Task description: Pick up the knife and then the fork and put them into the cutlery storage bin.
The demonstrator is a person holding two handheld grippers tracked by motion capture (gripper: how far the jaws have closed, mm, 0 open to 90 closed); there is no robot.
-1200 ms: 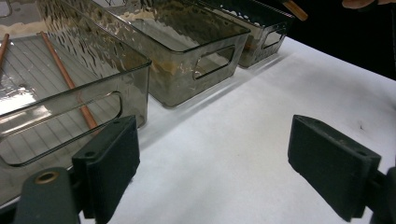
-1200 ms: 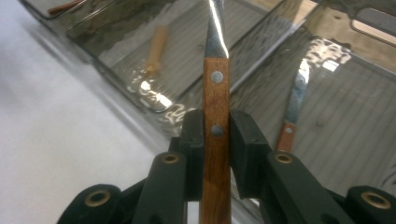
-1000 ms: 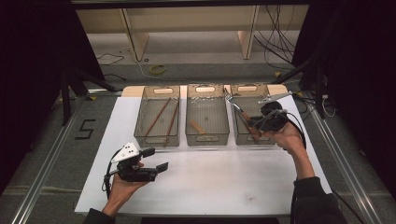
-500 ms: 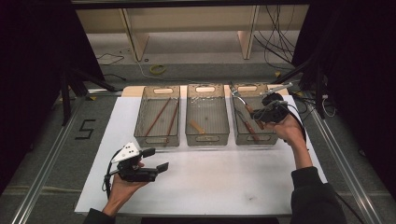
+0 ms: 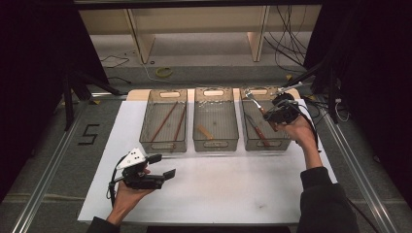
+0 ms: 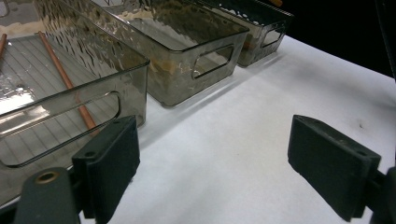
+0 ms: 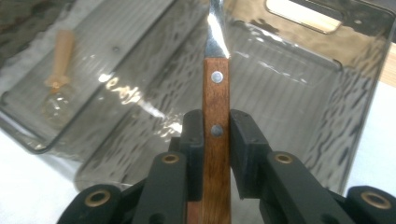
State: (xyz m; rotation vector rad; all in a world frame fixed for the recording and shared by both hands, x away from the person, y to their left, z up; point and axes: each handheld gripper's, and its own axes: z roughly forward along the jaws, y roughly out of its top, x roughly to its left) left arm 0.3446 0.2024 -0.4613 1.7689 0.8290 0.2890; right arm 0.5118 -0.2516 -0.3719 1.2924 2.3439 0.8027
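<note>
From the high view, your right gripper (image 5: 272, 110) hangs over the right bin (image 5: 248, 138), clamped on a wooden-handled utensil (image 5: 256, 103) whose metal end points away from you toward the bin's far left corner. Another utensil already lies along the bin floor beneath it. Your right hand is the one at work; your left gripper (image 5: 162, 166) sits well apart, near the front of the white table cover (image 5: 233, 189), jaws wide and holding nothing.

In the left gripper view, the wide-set pads (image 6: 112, 161) frame bare white surface, with the left bin (image 6: 70, 88) just beside them and chopsticks (image 6: 65, 79) lying inside it.

In the right gripper view, the utensil handle (image 7: 215, 107) runs straight out between the pads, its long axis in line with the jaws and with the bin's length. I judge that lowering it is all that remains. The room around is dark, with cables on the floor behind.
</note>
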